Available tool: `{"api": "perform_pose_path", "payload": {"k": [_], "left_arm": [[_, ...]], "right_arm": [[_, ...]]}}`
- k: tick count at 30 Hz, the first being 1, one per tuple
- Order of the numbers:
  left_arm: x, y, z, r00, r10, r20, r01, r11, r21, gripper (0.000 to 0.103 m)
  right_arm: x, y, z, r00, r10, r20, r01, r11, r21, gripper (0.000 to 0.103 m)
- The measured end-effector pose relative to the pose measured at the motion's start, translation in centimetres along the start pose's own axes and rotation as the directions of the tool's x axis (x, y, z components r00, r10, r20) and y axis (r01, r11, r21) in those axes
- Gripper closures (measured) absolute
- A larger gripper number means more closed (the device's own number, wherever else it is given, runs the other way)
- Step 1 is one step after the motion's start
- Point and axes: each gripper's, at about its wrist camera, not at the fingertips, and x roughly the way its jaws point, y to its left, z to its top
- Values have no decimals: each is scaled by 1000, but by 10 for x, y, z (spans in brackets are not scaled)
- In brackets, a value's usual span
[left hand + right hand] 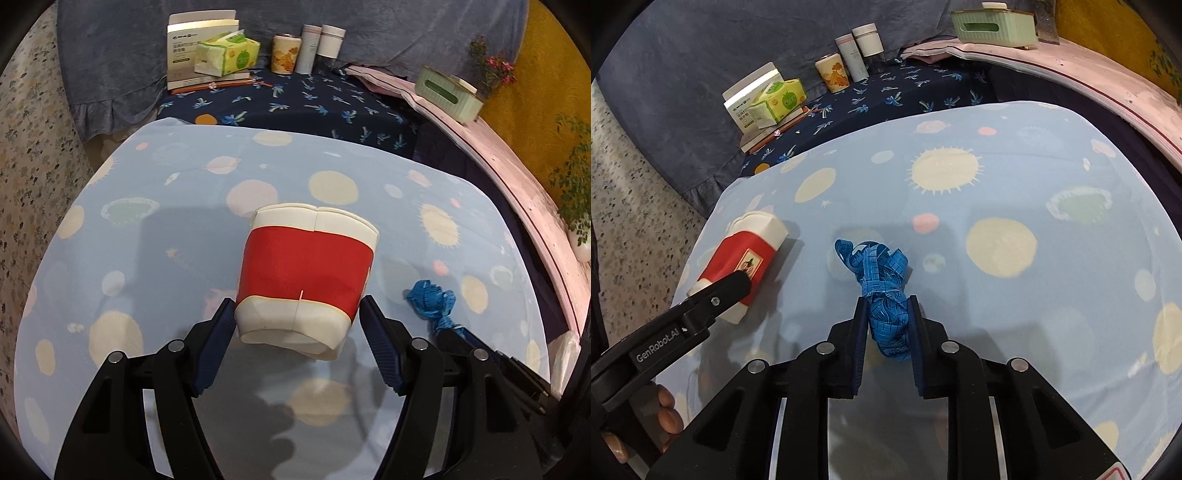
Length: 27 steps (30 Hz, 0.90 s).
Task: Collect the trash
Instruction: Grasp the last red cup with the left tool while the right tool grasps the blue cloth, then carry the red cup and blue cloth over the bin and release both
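A: What do we record for the left gripper (297, 314)?
B: Jaws flanking the crushed red-and-white paper cup (306, 273) lying on the worktop (147, 221); contact unclear.
A: Right gripper (886, 314)?
B: Clamped on tangled blue measuring tape (882, 280).

Left wrist view angled down along its fingers, close over the red-and-white cup (306, 273), right wrist view likewise close over the blue tape measure (882, 284), both share the spotted cloth (147, 229), cup, tape, upper-frame shelf clutter.
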Motion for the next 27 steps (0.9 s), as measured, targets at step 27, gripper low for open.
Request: {"api": "perform_pose_path", "payload": {"k": [27], "left_arm": [[-81,-145,-75,992,-129,16,125,980,155,38]], "right_arm": [[-143,-89,-67,989,-22,146,6,993,115,84]]}}
